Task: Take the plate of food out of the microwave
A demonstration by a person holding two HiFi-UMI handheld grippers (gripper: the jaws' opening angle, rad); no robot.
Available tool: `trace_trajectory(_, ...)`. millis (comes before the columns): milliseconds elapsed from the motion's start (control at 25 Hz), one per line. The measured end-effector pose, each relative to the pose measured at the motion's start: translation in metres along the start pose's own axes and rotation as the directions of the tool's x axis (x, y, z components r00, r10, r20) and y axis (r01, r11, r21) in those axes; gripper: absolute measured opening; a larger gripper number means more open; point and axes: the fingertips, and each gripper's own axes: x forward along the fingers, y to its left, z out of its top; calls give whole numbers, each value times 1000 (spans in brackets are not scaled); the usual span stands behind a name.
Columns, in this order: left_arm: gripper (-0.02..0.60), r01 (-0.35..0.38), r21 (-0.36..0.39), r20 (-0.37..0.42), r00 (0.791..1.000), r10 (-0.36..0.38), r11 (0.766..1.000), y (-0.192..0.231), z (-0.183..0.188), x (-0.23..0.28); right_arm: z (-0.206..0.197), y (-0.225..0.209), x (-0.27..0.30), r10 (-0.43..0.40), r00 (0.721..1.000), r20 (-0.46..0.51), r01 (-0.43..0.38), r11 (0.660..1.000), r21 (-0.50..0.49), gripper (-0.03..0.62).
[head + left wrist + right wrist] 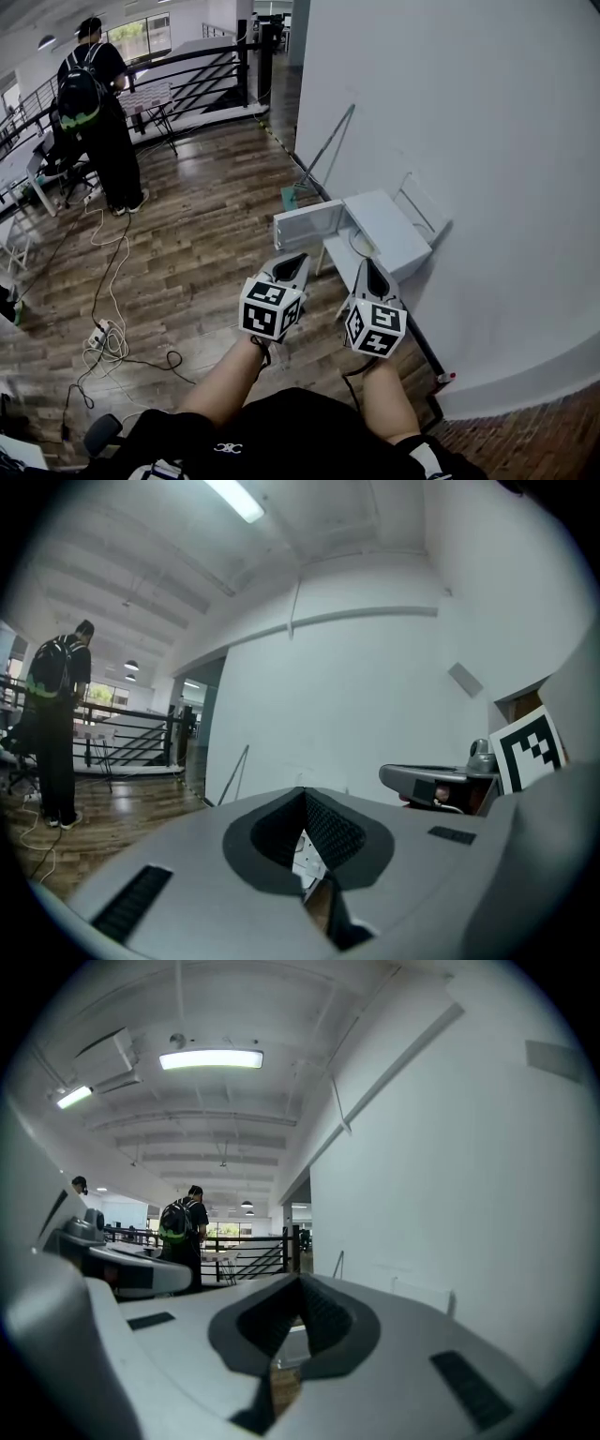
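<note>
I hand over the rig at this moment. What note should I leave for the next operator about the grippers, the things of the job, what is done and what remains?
Left gripper: shut, empty.
Right gripper: shut, empty.
Both are held side by side, short of the white microwave, which stands low against the wall.
Plate of food: not in view. Whether the door is open I cannot tell.
Done: nothing that shows.
Left: open the door if needed, grip the plate, bring it out.

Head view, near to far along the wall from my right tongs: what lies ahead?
Right tongs → white microwave → mop leaning on the wall → black railing.
</note>
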Motion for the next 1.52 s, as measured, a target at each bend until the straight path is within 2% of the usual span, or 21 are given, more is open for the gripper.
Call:
trace_trajectory(160, 0, 5, -18, -6, 1000, -5, 1000, 21, -9, -11, -12, 19, 4, 7, 1000, -28, -5, 999, 49, 13)
trace_trajectory(440, 0, 26, -71, -23, 999, -28, 997, 54, -20, -24, -12, 44, 6, -44, 998, -44, 42, 998, -36, 14)
trace_trajectory(600, 0, 32, -82, -20, 999, -34, 996, 59, -21, -21, -16, 41, 11, -60, 997, -53, 58, 997, -42, 14)
trace_trajectory(800, 0, 28, -71, -58, 998, -32, 997, 62, -31, 3, -27, 30, 30, -62, 996, -67, 59, 997, -51, 12)
trace_trajectory(960, 0, 16, -74, -53, 998, -20, 997, 64, -31, 31, -30, 10, 54, -65, 996, -56, 60, 994, -86, 13)
trace_trajectory(1320, 0, -17, -72, -58, 998, 13, 997, 60, -20, 141, -37, -71, 136, -17, 997, -73, 15, 1000, -26, 14)
trace_trajectory(1520, 0, -63, -96, -70, 996, 56, 993, 63, -18, 204, -45, -118, 189, 22, 995, -93, -23, 1000, -8, 13)
